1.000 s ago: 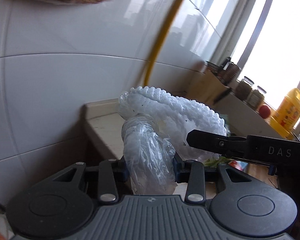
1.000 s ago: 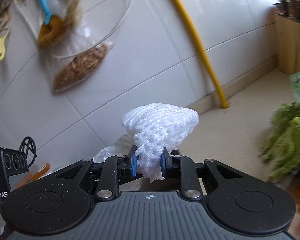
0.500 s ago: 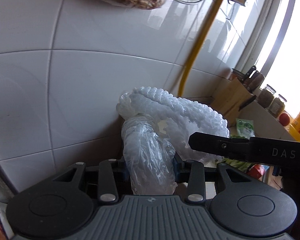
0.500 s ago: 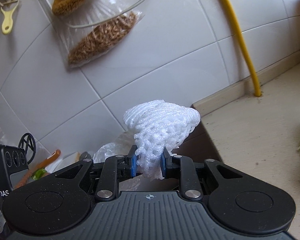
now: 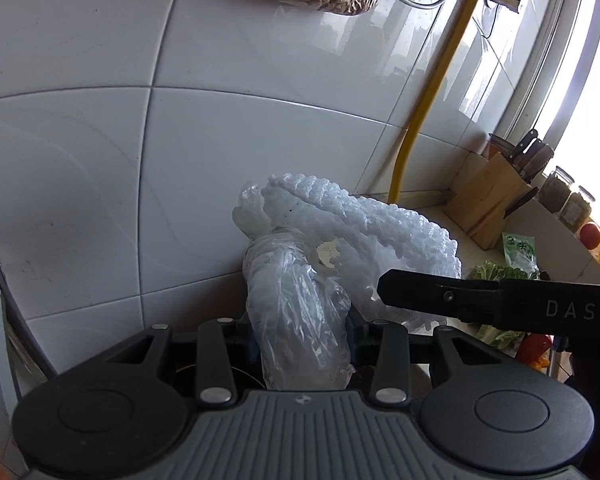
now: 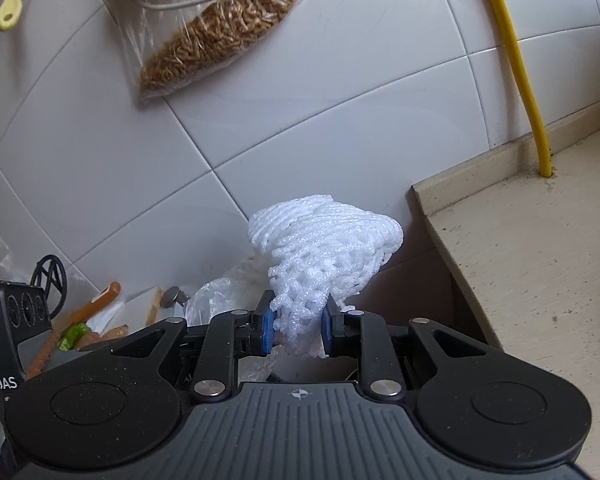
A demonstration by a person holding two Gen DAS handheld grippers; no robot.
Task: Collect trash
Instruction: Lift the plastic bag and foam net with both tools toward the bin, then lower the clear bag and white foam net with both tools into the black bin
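Note:
My left gripper is shut on a crumpled clear plastic bag, held up in front of the white tiled wall. Just right of it, my right gripper is shut on a white foam fruit net. In the left wrist view that foam net bulges behind and beside the bag, and one black finger of the right gripper crosses in front of it. A bit of the plastic bag shows left of the net in the right wrist view. Both loads hang past the left end of the beige counter.
A yellow pipe runs down the wall to the counter. A clear bag of brown strands hangs above. Farther right are a knife block, jars, a green packet and leafy greens. Low on the left lie scraps.
Both grippers, still holding their loads, have swung left off the counter; the counter edge, pipe and knife block slid right in both views, and the scraps came into sight low left.

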